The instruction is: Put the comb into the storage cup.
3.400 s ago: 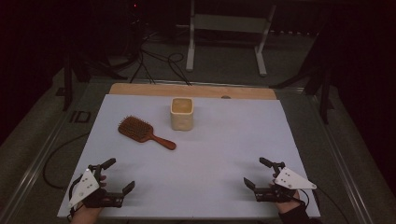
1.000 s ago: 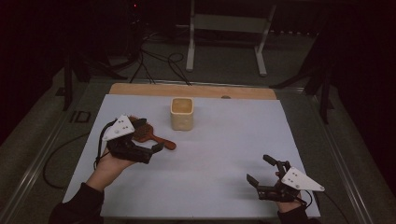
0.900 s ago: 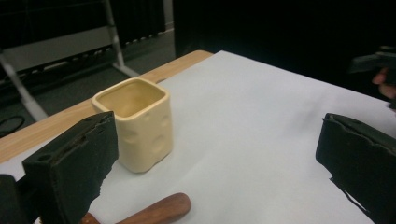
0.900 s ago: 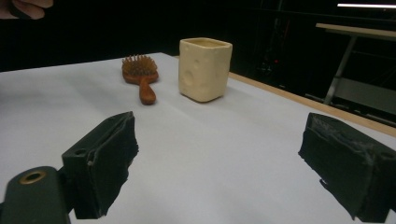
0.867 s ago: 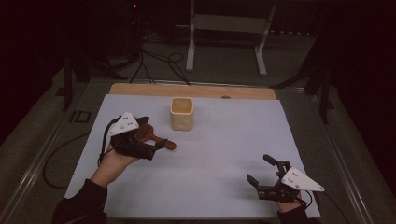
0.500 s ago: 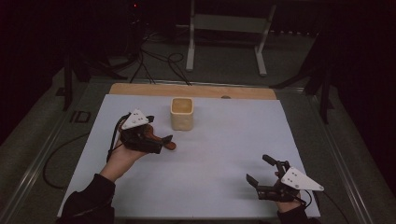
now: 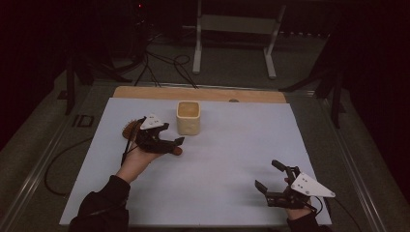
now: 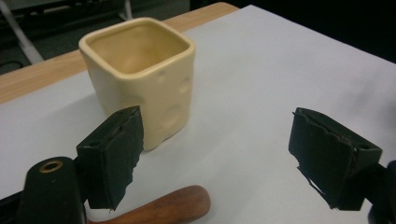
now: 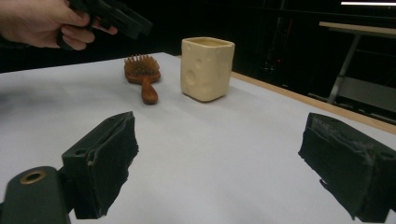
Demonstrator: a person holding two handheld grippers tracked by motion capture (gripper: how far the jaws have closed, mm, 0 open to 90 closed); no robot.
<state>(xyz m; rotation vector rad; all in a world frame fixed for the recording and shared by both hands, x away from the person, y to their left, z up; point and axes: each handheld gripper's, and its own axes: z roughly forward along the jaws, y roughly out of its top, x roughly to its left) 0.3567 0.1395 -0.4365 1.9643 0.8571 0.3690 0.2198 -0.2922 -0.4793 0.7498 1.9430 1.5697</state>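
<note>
Wooden hairbrush (image 9: 142, 76) unmarked; cream cup (image 8: 142, 74) unlabelled; left tongs (image 8: 224, 156) closing above handle.

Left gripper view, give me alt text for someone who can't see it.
Open left tongs hang just above the rounded end of a wooden brush handle on a white table cover. A cream square cup stands upright just beyond.

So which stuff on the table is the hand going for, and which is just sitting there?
In use:
left gripper, jaws just been closing, nothing clamped yet
wooden hairbrush, handle under those jaws

Just there:
cream cup
right gripper, open, resting
white sheet
</note>
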